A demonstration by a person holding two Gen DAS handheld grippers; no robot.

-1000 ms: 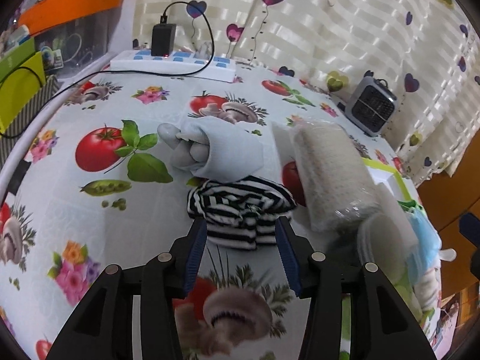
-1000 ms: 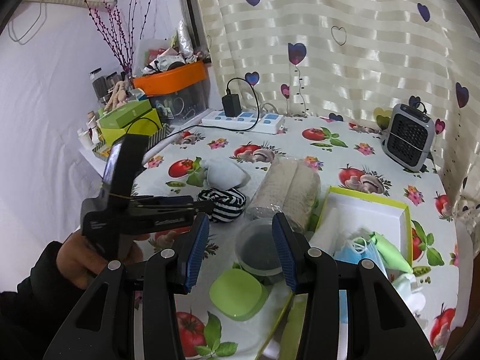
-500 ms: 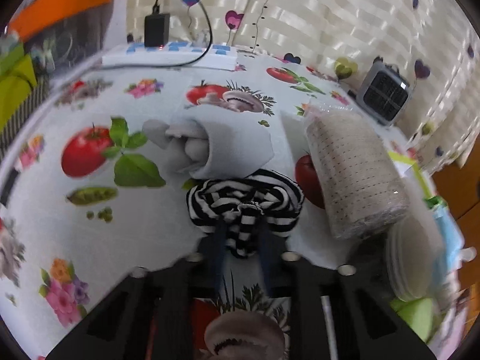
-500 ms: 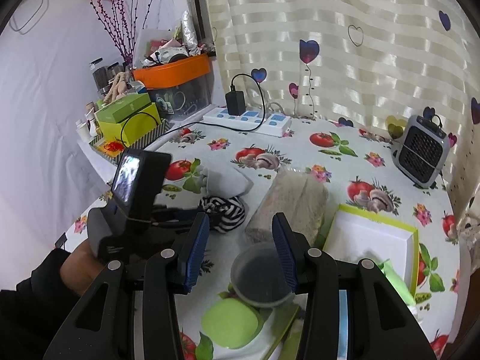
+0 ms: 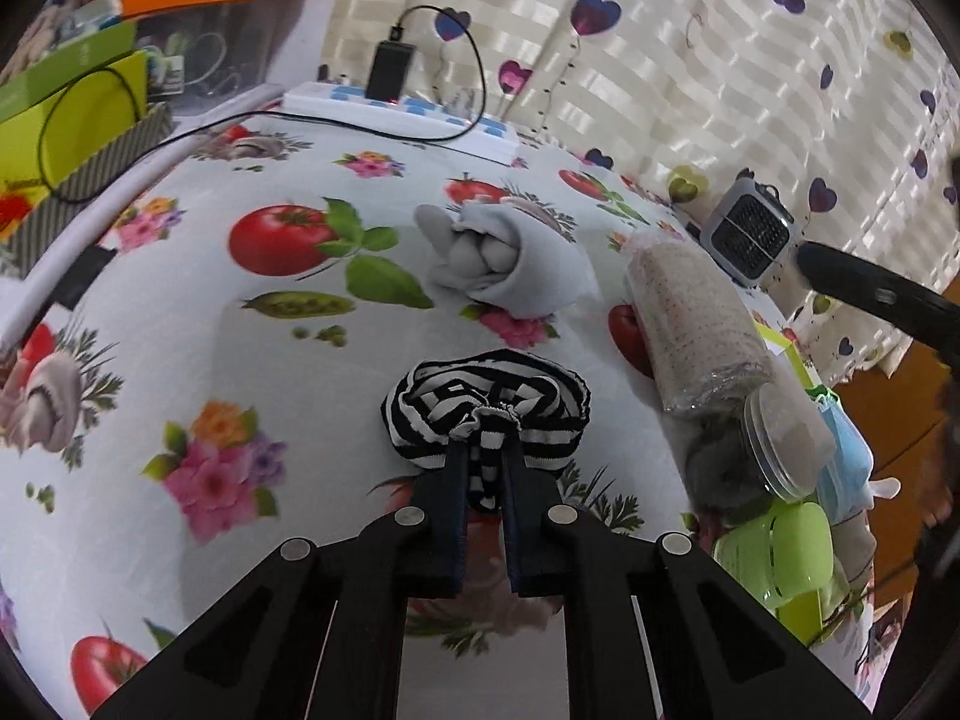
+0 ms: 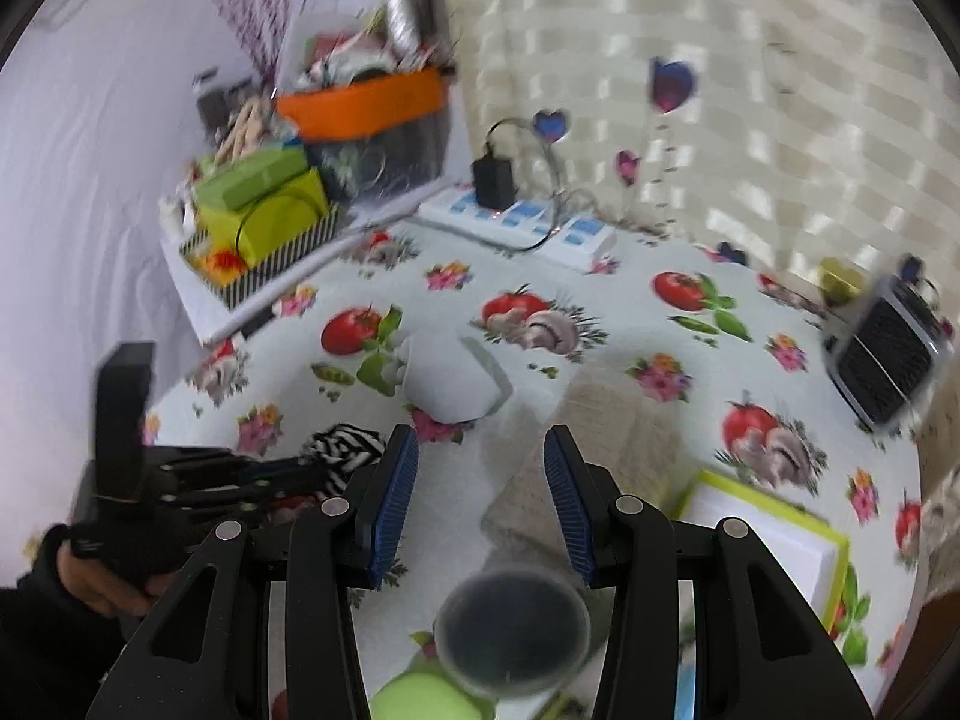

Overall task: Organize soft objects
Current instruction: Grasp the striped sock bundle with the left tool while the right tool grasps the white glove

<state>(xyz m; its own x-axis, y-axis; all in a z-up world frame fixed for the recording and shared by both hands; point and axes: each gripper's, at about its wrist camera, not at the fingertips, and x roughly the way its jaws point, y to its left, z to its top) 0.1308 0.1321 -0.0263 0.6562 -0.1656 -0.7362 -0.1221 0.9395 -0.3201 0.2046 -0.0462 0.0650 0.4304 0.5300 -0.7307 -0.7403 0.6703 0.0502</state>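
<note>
Left claw [image 5: 485, 468]: clenched on the near edge of the black-and-white striped cloth [image 5: 486, 414], fabric pinched between the two fingers. The bundle lies on the desk [image 5: 198, 360], on the fruit-and-flower oilcloth, just ahead of the fingertips. From the right wrist view the same claw [image 6: 312, 468] reaches in from the left, a hand [image 6: 96, 588] in a dark sleeve on its grip, with the striped cloth [image 6: 345, 450] at its tip.

Pale grey rolled cloth [image 5: 510, 267]: on the desk beyond the striped bundle, apart from it. A plastic-wrapped beige roll [image 5: 690, 324] lies to its right, near but not touching.

Right claw [image 6: 480, 480]: released, blue pads wide apart, nothing between them; it hovers over the near end of the beige roll [image 6: 606, 438]. A round clear container with a dark inside [image 6: 510, 630] sits under it, a green lid [image 6: 420, 699] beside that. This view is blurred.

Back edge: white power strip [image 5: 414, 114] with a black charger plugged in; small grey heater [image 5: 750, 234] at right.
</note>
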